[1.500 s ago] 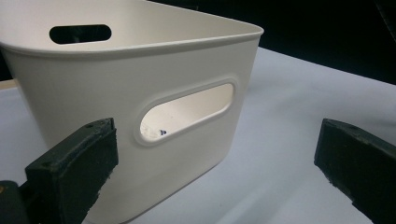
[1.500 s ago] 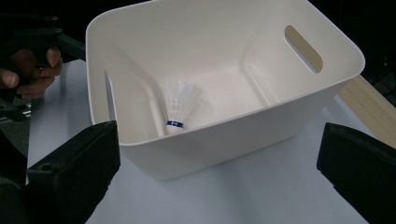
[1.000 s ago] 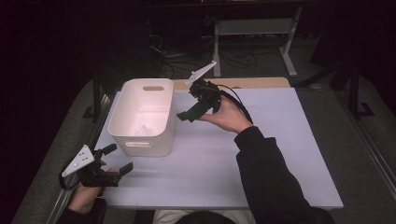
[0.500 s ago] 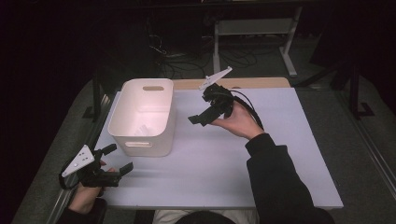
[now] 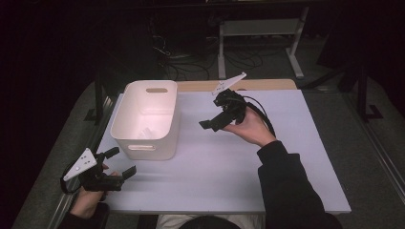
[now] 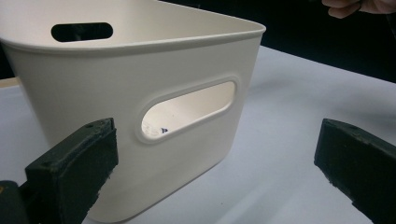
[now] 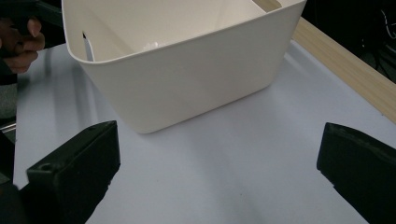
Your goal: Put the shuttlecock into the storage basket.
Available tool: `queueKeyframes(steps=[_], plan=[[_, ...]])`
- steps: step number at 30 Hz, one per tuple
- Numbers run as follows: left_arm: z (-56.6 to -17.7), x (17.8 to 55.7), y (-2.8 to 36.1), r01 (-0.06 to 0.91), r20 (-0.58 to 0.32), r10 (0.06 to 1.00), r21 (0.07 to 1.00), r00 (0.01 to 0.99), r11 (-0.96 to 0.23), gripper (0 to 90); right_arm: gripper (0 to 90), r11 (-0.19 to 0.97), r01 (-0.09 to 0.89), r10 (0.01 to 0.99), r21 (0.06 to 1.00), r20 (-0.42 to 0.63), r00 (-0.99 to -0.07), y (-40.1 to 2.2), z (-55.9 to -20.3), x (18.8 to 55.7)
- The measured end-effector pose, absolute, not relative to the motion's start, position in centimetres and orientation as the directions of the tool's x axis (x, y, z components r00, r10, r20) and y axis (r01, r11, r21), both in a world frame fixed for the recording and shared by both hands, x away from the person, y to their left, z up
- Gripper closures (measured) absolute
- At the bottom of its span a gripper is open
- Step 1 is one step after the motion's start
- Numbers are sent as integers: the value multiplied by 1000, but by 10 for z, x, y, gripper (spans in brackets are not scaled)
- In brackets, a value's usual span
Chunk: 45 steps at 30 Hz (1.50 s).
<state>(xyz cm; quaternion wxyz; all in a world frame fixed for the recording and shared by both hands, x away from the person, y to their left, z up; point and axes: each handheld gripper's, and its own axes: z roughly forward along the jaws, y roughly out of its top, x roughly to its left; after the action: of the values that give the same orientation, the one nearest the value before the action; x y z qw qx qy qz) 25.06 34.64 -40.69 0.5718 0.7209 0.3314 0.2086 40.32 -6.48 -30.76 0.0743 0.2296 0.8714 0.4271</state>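
**Two grippers and a white bin on a white table**

Right gripper [image 5: 216,121]: held above the table [image 5: 229,157], just right of the bin [image 5: 125,125], jaws spread wide with nothing between them. Pointed leftward at the bin's right wall. Grey plate on top, tilted up toward the far edge; black cable looping behind the hand [image 5: 250,129]. Dark sleeve [image 5: 291,191] running down to the near edge. From the right gripper view: bin wall [image 7: 187,74] ahead, bare table surface between the jaws, wooden strip [image 7: 345,70] along the table's far edge.

Left gripper [image 5: 120,162]: low at the near left corner of the table, jaws likewise wide apart and empty. Aimed up-right toward the bin's near wall, close to it but not touching. Grey plate facing left; hand [image 5: 88,198] gripping from below. From the left gripper view: bin's near wall [image 6: 93,88] with oval handle cut-out, pale contents with a small blue mark seen through it, too small to identify.

Bin: white plastic, upright, open-topped, handle slots in near and far walls. Placed on the left half of the table, toward the far edge. Something pale at the bottom, indistinct.

Surroundings: dark floor, cables and a metal stand [image 5: 258,33] beyond the table.
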Motion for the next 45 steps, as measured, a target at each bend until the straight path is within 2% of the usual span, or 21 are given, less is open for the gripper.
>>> queueKeyframes(steps=[45], plan=[[-407,251,346,242,-76,719,961,690,-131,0,0,454,399,546,797,105,-831,-134,-342,378]])
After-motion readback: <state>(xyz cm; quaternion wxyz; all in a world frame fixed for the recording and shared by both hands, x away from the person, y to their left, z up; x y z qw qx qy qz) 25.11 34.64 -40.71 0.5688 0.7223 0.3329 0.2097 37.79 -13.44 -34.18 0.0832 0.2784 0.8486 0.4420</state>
